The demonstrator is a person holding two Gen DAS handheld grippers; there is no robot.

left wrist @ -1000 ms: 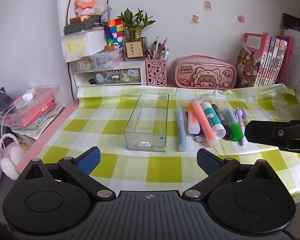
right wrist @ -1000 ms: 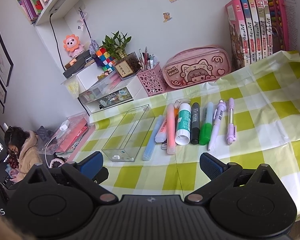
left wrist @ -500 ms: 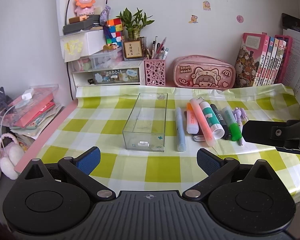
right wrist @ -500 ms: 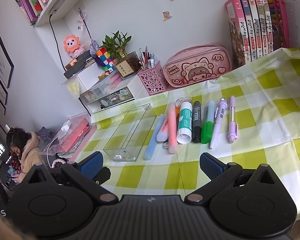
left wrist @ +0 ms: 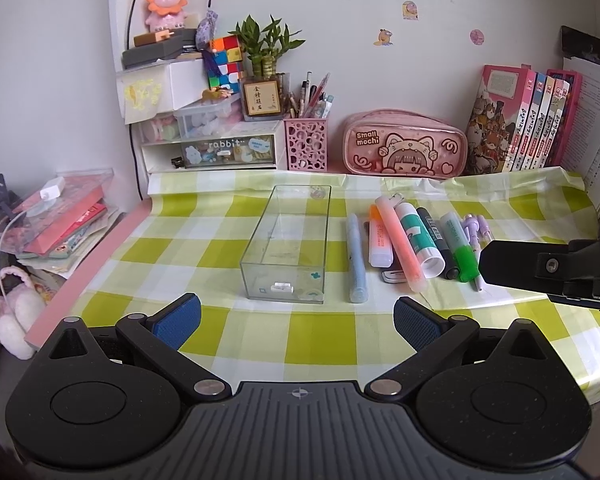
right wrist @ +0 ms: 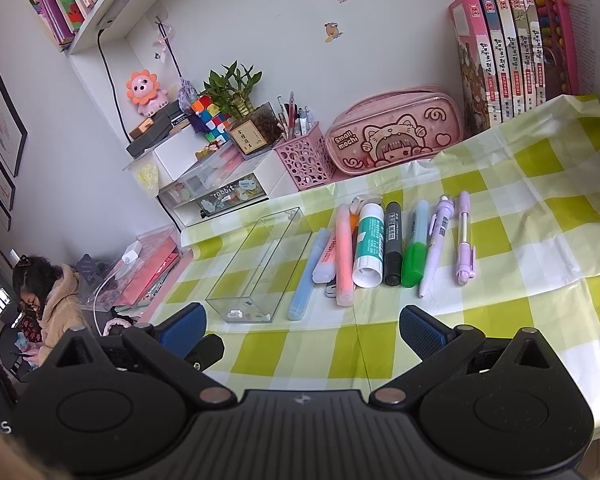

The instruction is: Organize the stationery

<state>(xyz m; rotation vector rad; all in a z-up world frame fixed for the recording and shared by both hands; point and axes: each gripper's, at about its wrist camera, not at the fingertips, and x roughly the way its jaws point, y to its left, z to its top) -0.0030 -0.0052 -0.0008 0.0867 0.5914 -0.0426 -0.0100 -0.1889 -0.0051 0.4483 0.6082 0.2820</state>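
Note:
A clear empty plastic box (left wrist: 286, 244) (right wrist: 258, 266) lies lengthwise on the green-checked tablecloth. To its right lies a row of stationery: a light blue pen (left wrist: 356, 258) (right wrist: 308, 276), an orange highlighter (left wrist: 379, 242), a pink highlighter (left wrist: 400, 244) (right wrist: 344, 256), a glue stick (left wrist: 418, 240) (right wrist: 370, 246), a black marker (right wrist: 393, 250), a green-capped marker (left wrist: 458, 254) (right wrist: 416, 256) and two purple pens (right wrist: 466, 238). My left gripper (left wrist: 296, 320) is open and empty, in front of the box. My right gripper (right wrist: 302, 326) is open and empty, in front of the row.
At the back stand a pink pencil case (left wrist: 404, 144), a pink pen holder (left wrist: 306, 142), a drawer unit (left wrist: 216, 152) and books (left wrist: 520, 120). The right gripper's body (left wrist: 556, 268) shows at the right of the left wrist view. Clutter (left wrist: 56, 216) lies off the table's left edge.
Both grippers have drifted slightly; the views shift a little. Nothing on the table has moved.

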